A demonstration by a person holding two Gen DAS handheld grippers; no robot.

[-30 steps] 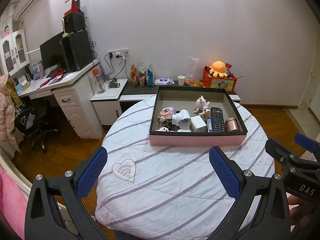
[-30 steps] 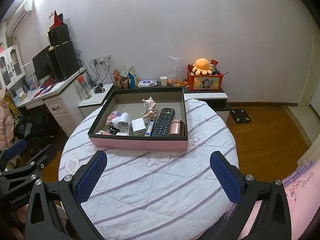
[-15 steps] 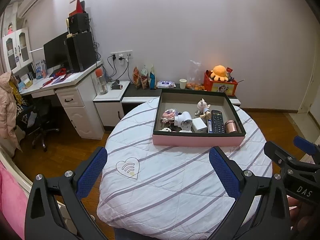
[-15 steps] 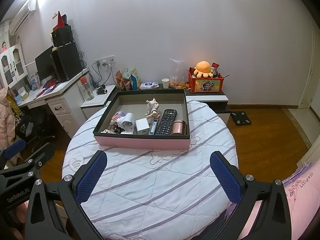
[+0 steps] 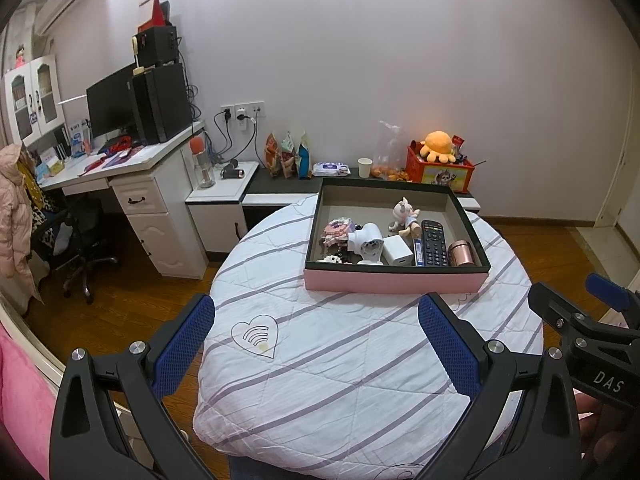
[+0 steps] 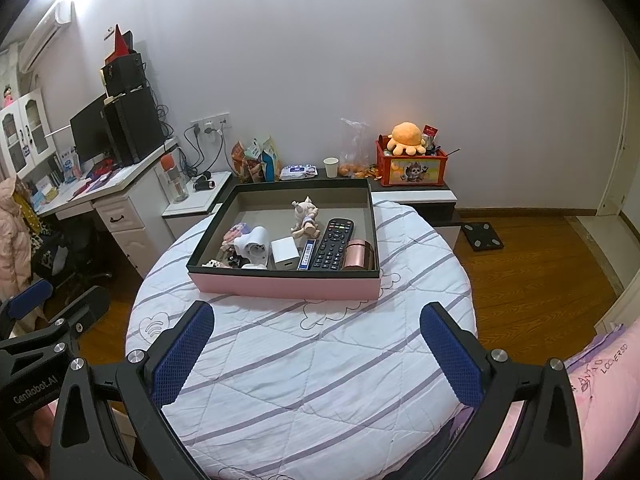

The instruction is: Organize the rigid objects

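Observation:
A pink box with a black rim [image 5: 394, 281] [image 6: 284, 286] sits on the far half of a round table with a striped white cloth [image 5: 344, 356] [image 6: 320, 360]. In it lie a black remote [image 5: 434, 243] [image 6: 333, 244], a copper tin [image 5: 461, 253] [image 6: 357, 254], a white cube [image 5: 397, 251] [image 6: 285, 253], a white camera-like device [image 5: 370, 240] [image 6: 254, 243], a small figurine [image 5: 404, 214] [image 6: 305, 216] and a blue card [image 5: 417, 252] [image 6: 307, 254]. My left gripper [image 5: 316, 344] and right gripper [image 6: 318, 346] are both open and empty, held back over the table's near edge.
A white desk with monitor and computer tower [image 5: 160, 104] stands at left, with an office chair [image 5: 80, 240]. A low cabinet behind the table holds snacks, a cup and an orange plush in a red box [image 5: 438, 164]. A scale [image 6: 482, 236] lies on the wooden floor at right.
Both grippers have drawn back and up from the table, so the box looks smaller and farther. Both stay open and empty.

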